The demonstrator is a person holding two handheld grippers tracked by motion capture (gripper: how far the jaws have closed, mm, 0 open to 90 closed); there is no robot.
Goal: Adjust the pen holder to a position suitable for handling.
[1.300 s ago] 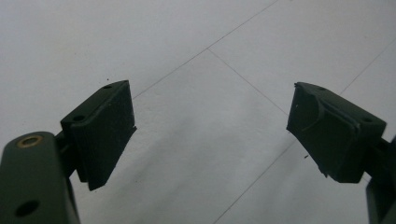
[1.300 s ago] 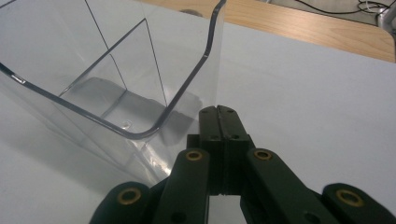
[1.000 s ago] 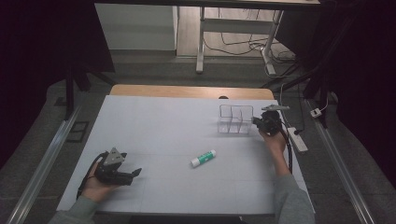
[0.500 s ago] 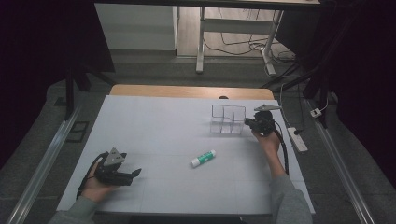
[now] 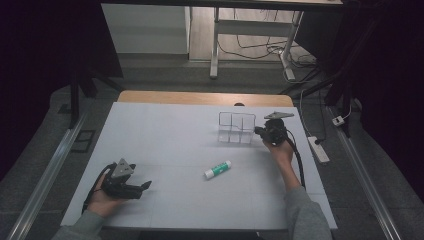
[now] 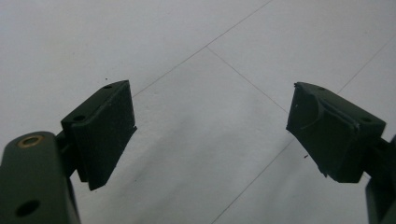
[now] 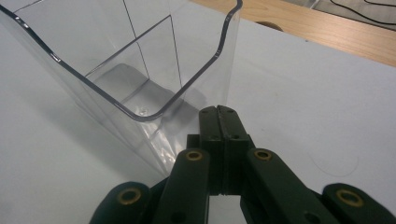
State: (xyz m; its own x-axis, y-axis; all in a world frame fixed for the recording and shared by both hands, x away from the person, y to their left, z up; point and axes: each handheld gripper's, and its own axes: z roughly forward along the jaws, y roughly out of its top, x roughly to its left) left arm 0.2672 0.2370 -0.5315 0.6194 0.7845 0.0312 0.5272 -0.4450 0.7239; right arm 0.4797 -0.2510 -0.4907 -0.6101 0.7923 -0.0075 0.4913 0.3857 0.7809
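Note:
A clear plastic box with several compartments (image 5: 236, 127) stands at the back right of the white table (image 5: 160, 135). My right gripper (image 5: 258, 131) is shut, its jaw tips pressed together against the box's right wall. In the right gripper view the closed tips (image 7: 218, 109) touch the foot of that clear box (image 7: 140, 79), with nothing between the jaws. A green and white glue stick (image 5: 218, 170) lies on its side in the middle of the table. At the front left, my left gripper (image 5: 145, 186) rests open, and its jaws (image 6: 210, 130) stand wide over bare table.
A strip of wooden tabletop (image 5: 200, 97) shows beyond the white sheet's far edge. Desk legs and cables (image 5: 260, 45) stand on the floor behind. A white power strip (image 5: 318, 149) lies on the floor off the table's right edge.
My right gripper has moved left, and the clear box has slid left with it across the table. The left gripper and the glue stick have not moved.

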